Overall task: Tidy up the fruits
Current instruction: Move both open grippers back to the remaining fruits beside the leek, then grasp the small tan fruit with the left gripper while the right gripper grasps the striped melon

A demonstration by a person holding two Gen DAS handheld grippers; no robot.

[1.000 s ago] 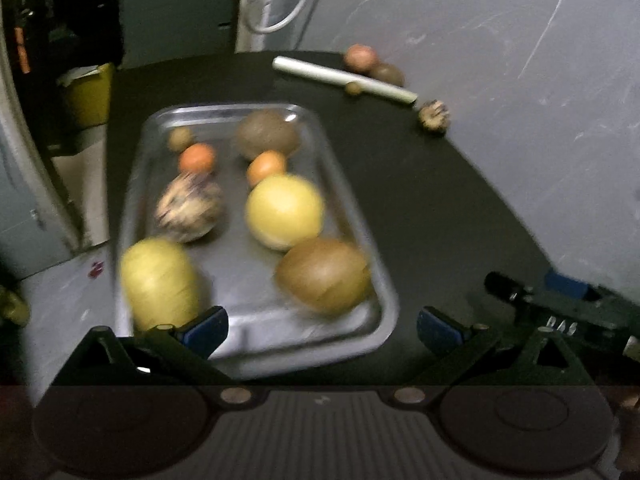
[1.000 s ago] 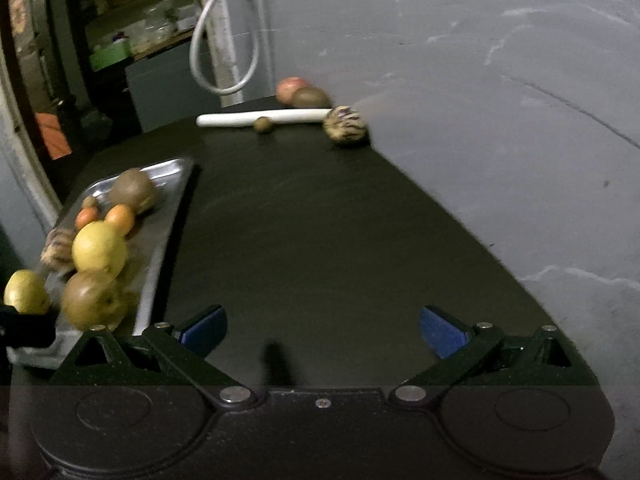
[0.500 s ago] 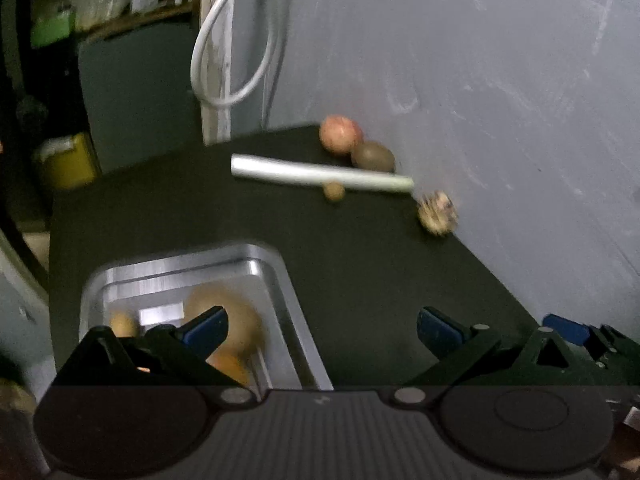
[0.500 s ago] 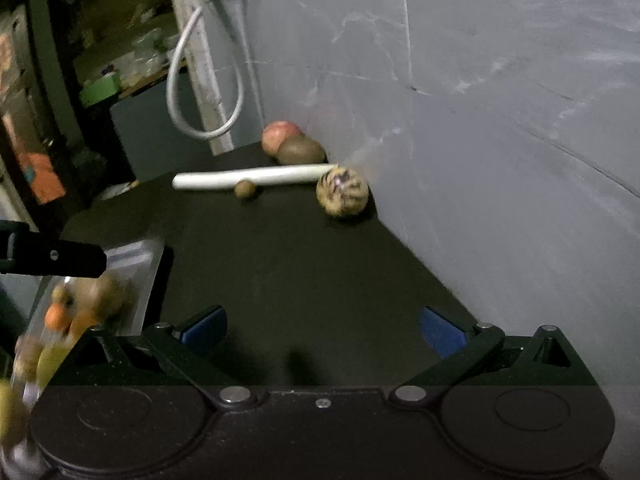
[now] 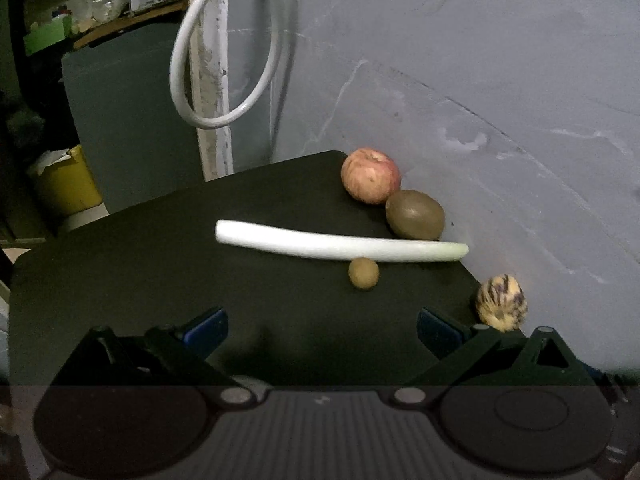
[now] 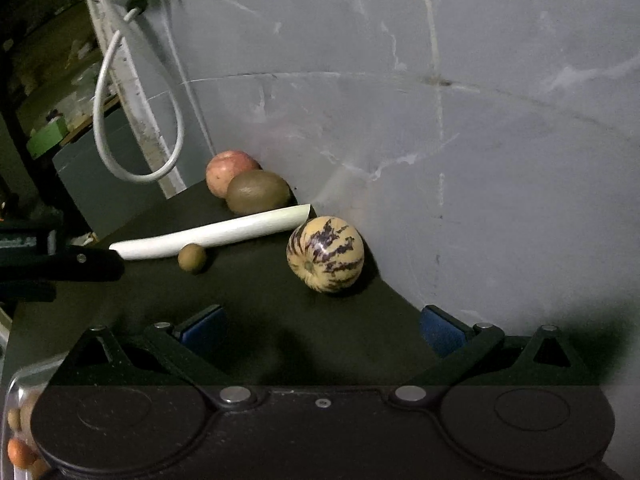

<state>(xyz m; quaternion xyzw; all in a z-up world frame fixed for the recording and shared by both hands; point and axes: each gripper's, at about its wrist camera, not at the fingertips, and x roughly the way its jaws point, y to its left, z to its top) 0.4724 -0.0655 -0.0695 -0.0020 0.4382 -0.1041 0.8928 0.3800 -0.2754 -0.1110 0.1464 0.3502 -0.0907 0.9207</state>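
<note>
1. The left gripper (image 5: pixel 322 326) has its two blue pads (image 5: pixel 206 326) spread wide apart, and nothing sits between them. It hangs over the black table (image 5: pixel 140 264).
2. The right gripper (image 6: pixel 322 326) is spread wide too, and it holds nothing. Its pads (image 6: pixel 440 330) hang over the table near the wall side.
3. Just past the right gripper sits a round, cream-colored striped melon (image 6: pixel 325 254) with purple streaks. It rests near the table edge that runs along the gray wall (image 6: pixel 440 120).
4. A small brown round fruit (image 5: pixel 363 273) lies ahead of the left gripper. It sits just beside a long white stalk (image 5: pixel 340 245) and seems to touch it.
5. The white stalk lies flat across the far part of the table.
6. Behind the stalk, a brown kiwi (image 5: pixel 415 215) rests by the wall. It touches a red apple (image 5: pixel 370 176) that sits at the far corner of the table.
7. In the right wrist view, the corner of a metal tray (image 6: pixel 16 388) shows at the bottom left. Small orange fruits (image 6: pixel 18 452) lie in it.
8. A white cable (image 5: pixel 224 60) hangs in a loop on the wall above the far corner.
</note>
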